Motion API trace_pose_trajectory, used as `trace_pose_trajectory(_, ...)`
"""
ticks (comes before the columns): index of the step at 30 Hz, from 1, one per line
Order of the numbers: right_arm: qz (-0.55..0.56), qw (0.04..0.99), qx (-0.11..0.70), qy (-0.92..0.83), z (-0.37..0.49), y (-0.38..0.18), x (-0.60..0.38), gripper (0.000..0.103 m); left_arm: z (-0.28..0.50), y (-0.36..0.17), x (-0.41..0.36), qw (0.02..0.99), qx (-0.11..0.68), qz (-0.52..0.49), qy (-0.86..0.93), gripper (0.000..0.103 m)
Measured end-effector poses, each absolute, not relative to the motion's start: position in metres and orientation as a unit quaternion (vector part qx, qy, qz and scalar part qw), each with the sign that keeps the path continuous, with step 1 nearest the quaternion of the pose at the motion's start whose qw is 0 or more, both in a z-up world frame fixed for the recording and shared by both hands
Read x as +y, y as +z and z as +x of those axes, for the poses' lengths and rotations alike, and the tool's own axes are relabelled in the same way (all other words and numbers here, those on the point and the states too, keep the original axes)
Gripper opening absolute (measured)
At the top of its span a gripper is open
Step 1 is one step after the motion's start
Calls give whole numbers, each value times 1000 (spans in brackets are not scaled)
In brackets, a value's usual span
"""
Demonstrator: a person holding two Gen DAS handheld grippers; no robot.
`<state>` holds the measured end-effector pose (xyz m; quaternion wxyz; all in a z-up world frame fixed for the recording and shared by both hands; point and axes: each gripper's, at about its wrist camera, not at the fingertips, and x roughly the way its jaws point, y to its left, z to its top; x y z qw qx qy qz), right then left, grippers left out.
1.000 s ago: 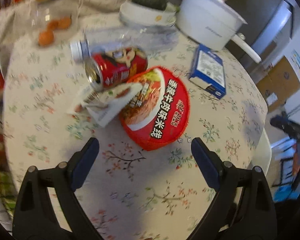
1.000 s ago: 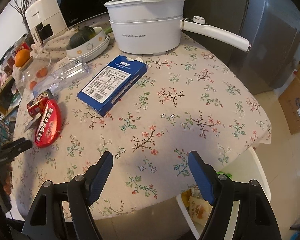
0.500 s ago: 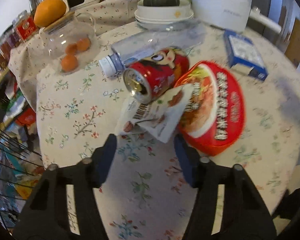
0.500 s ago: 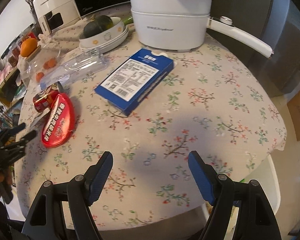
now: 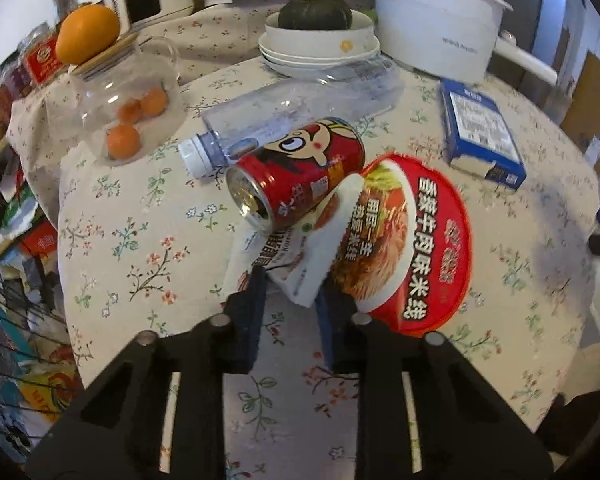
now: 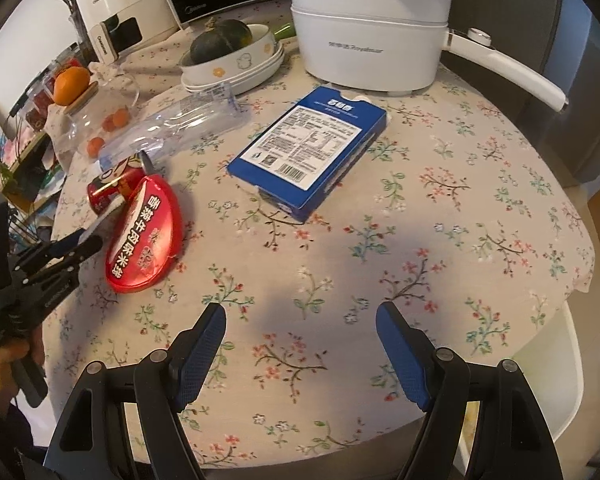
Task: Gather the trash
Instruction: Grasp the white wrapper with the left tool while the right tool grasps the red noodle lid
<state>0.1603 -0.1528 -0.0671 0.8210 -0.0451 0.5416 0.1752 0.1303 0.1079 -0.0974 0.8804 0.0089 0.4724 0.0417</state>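
A white snack wrapper (image 5: 300, 256) lies on the floral tablecloth, tucked under a red drink can (image 5: 296, 172) on its side and over a red noodle-bowl lid (image 5: 412, 240). My left gripper (image 5: 290, 286) has narrowed around the wrapper's near corner, with its fingers on either side of it and a small gap still showing. An empty clear bottle (image 5: 300, 108) lies behind the can. A blue carton (image 6: 312, 152) lies mid-table. My right gripper (image 6: 300, 320) is open and empty above the table's near edge. The left gripper also shows in the right wrist view (image 6: 88, 242).
A glass jar (image 5: 128, 104) with small oranges stands at the left. Stacked white bowls (image 5: 320, 48) hold a green squash. A white electric pot (image 6: 372, 36) with a long handle stands at the back. A white chair (image 6: 556, 380) is beyond the table's right edge.
My left gripper has moved in to the wrapper and its jaws have closed from wide open to a narrow gap around the wrapper's corner. My right gripper has drifted slightly over the table, still open.
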Motion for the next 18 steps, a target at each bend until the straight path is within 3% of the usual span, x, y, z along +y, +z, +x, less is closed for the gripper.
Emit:
trace_pose_trajectory(4,-48,816,549,174,159,-77,-147,79,118,-78,117,879,474,-49,25,7)
trace_pose_trajectory(18,-3,805,513,297,194,-91,-66,79,60,-53,156,863,469,-186,26,6)
